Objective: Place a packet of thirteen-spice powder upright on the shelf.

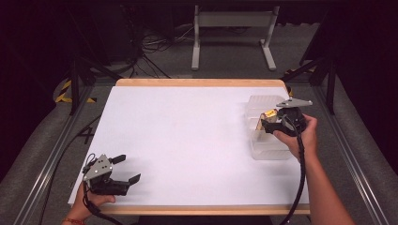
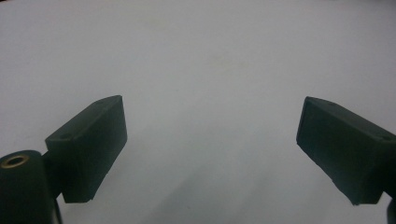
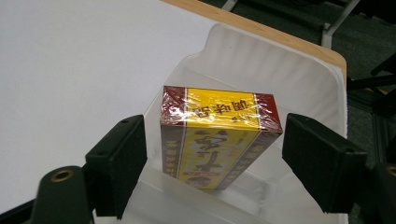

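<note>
A yellow and dark red box [image 3: 219, 135] wrapped in clear film stands on end inside a clear plastic bin [image 3: 280, 70] at the table's right side. My right gripper [image 3: 212, 126] straddles the box with a gap showing at each pad, so it is open. From above, the same box [image 1: 269, 114] shows just past the right gripper [image 1: 265, 125] over the bin [image 1: 270, 150]. My left gripper [image 1: 130, 168] rests near the front left corner, open and holding nothing. Its jaws [image 2: 210, 112] stand wide over bare white surface.
The white table top [image 1: 187, 131] has a wooden rim along the far and near edges. Beyond it stand a grey metal stand [image 1: 232, 28] and loose cables [image 1: 155, 44] on the floor. Black-and-yellow tape [image 1: 65, 91] marks the floor at the left.
</note>
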### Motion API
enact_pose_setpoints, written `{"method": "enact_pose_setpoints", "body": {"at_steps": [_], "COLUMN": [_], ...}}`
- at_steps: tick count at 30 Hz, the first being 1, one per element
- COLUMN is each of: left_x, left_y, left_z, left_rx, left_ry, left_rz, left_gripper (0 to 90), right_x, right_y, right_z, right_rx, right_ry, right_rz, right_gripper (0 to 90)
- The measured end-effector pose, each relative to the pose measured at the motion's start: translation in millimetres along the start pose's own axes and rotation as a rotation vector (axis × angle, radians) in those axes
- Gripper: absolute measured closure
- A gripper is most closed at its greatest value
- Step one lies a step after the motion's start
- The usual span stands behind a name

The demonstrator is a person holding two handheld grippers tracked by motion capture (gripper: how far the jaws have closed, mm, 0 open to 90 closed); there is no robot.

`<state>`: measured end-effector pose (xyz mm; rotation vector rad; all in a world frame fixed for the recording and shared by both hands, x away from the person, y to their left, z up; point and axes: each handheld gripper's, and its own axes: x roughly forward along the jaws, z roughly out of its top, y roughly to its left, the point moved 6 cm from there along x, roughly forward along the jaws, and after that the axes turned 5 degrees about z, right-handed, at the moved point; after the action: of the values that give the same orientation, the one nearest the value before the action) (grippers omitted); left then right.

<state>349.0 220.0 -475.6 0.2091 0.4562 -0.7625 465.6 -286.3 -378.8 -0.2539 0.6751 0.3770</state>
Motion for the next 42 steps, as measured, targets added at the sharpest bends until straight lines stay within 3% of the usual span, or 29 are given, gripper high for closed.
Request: {"method": "enact_pose_setpoints", "body": {"at_steps": [13, 26, 36, 42], "left_x": [0.5, 0.2, 0.2, 0.1], "left_y": [0.8, 1.1, 1.2, 1.0], "left_z": [0.1, -0.2, -0.6, -0.8], "left_rx": [-0.002, -0.003, -0.005, -0.005], "left_ry": [-0.003, 0.001, 0.001, 0.003], "left_rz": [0.003, 0.005, 0.004, 0.003], "left_gripper": [9.3, 9.3, 9.4, 9.3], "right_x": [-9.2, -25.2, -35.2, -42.9], "right_y": [1.0, 10.3, 20.4, 22.9], "right_z": [-5.0, -12.0, -19.7, -26.3], "right_rx": [-0.034, -0.131, -0.208, -0.220], "right_ry": [0.004, -0.020, -0.014, -0.016], "right_rz": [0.024, 0.107, 0.099, 0.104], "right_gripper": [20.6, 16.3, 16.3, 15.6]}}
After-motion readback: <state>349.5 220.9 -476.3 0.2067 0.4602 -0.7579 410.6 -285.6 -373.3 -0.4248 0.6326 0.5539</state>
